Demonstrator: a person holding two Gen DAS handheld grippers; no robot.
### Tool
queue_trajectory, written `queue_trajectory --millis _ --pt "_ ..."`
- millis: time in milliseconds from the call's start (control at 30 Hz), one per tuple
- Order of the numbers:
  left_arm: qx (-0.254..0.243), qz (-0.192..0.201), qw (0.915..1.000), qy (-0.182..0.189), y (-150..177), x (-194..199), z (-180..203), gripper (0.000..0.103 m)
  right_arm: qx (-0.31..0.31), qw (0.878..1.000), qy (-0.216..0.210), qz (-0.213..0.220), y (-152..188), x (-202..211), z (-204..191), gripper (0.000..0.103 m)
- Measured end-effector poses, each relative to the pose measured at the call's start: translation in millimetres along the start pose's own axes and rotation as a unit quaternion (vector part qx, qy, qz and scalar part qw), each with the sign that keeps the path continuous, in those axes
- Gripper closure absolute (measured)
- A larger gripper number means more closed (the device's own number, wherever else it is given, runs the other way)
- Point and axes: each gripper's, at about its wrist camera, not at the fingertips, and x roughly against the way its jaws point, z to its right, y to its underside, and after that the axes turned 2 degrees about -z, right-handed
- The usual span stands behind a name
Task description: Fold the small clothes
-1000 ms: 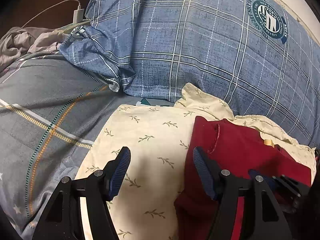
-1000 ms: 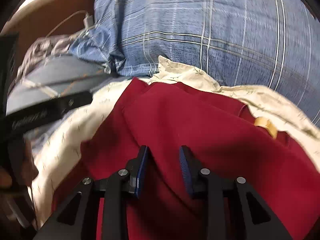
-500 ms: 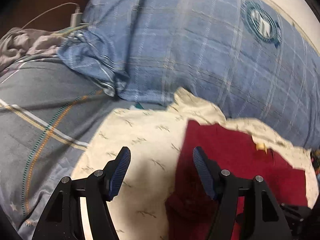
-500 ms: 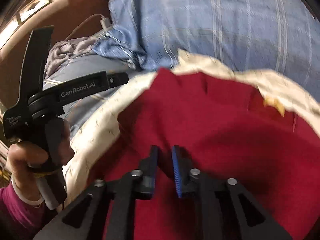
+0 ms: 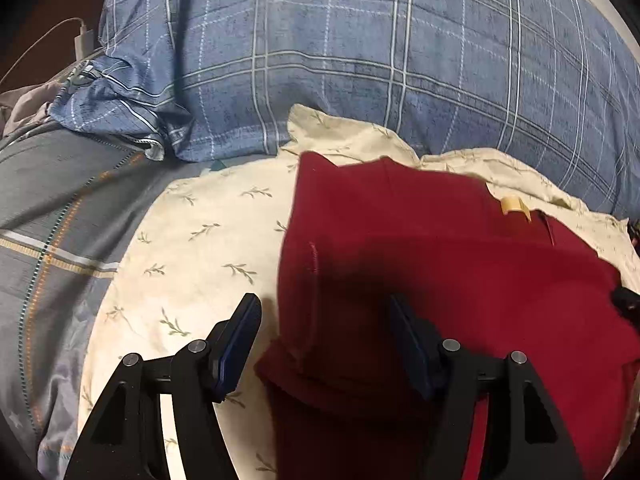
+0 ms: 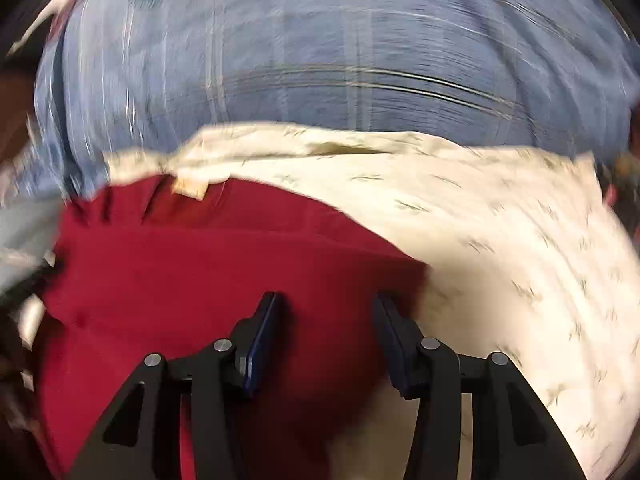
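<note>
A dark red garment (image 5: 440,264) lies folded over on a cream cloth with a leaf print (image 5: 208,240). It has a small tan tag (image 5: 514,205) near its far edge. My left gripper (image 5: 324,320) is open and hovers over the garment's left edge, holding nothing. In the right wrist view, which is blurred, the red garment (image 6: 192,264) fills the lower left and the cream cloth (image 6: 500,220) the right. My right gripper (image 6: 326,312) is open over the garment's right edge, holding nothing.
A big blue plaid pillow (image 5: 380,60) lies behind the clothes. A grey striped bedsheet (image 5: 52,208) spreads to the left. A white charger and cable (image 5: 82,40) lie at the far left by crumpled grey fabric.
My right gripper has closed on the red garment, carried it over, then opened and swung right. The red garment now lies folded over more broadly. My left gripper stayed open.
</note>
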Motion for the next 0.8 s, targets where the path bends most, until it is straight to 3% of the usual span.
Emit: queue_trajectory --millis 133,367,433,467,533,567,667,800 --pt "-0.007 0.002 1.0000 -0.005 -2 -2 4 0.038 0.019 0.999 -0.044 0.021 21 38 4 0.050" --pt "0.001 0.001 1.0000 -0.002 1 -3 1 0.037 0.023 0.990 -0.139 0.010 55 67 2 0.041" --pt "-0.001 0.002 1.0000 -0.004 1 -4 2 0.036 0.029 0.993 -0.113 0.011 55 57 -4 0.041" --pt "-0.002 0.002 1.0000 -0.006 1 -4 3 0.036 0.045 0.996 -0.077 0.006 54 47 -10 0.043" --pt "-0.002 0.003 1.0000 -0.005 2 -3 3 0.036 0.060 0.998 -0.021 -0.007 52 33 -15 0.083" --pt "0.000 0.001 1.0000 -0.003 2 -2 2 0.036 0.031 0.999 -0.040 -0.006 53 34 -10 0.091" --pt "0.006 -0.005 1.0000 0.005 4 2 -3 0.036 -0.002 0.999 -0.039 0.021 62 52 2 0.091" --pt "-0.006 -0.009 0.9999 -0.004 4 1 1 0.034 -0.021 0.999 -0.035 -0.004 75 38 10 0.091"
